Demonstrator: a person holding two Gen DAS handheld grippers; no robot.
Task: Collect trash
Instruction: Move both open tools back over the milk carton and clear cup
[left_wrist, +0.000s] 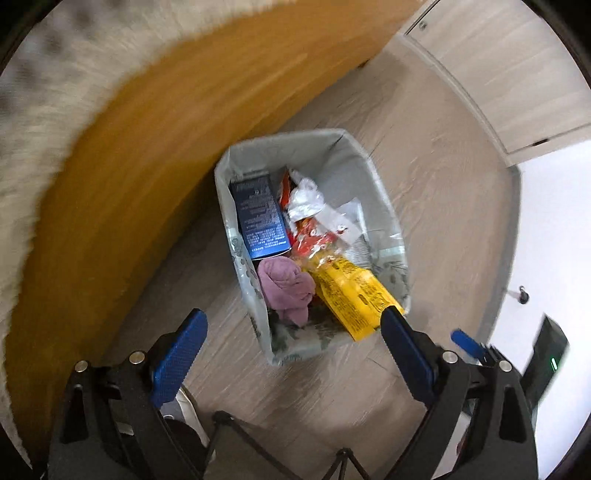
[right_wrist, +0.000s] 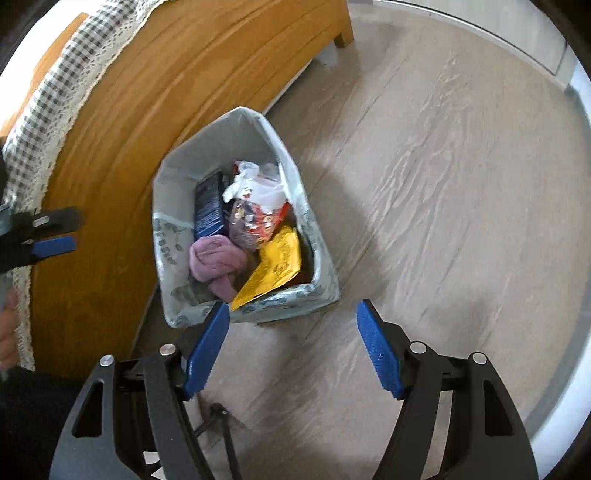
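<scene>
- The trash bin (left_wrist: 373, 177), lined with a pale leaf-print bag, stands on the wood-look floor (left_wrist: 436, 206) just beside the orange wooden bed frame (left_wrist: 155, 147).
- Inside the bin, a dark blue carton (left_wrist: 260, 218) leans on the wall nearest the bed frame; a mauve cloth (left_wrist: 286, 286) lies bunched at its lower end.
- A yellow wrapper (left_wrist: 351, 295) rests tilted against the bin's near rim, its corner poking over the edge. Red-and-clear snack wrappers (left_wrist: 314, 236) and a crumpled white plastic bag (left_wrist: 304, 197) fill the middle of the bin.
- The left gripper (left_wrist: 293, 332) hangs above the bin's near end, pointing steeply down. Its jaws are spread wide, and nothing is between them.
- The right gripper (right_wrist: 291, 325) hangs over the floor just off the bin's near rim, also pointing down. Its jaws stand apart and empty.
- A checked cloth with a lace border (right_wrist: 55, 92) covers the top of the bed frame, on the side away from the bin.
</scene>
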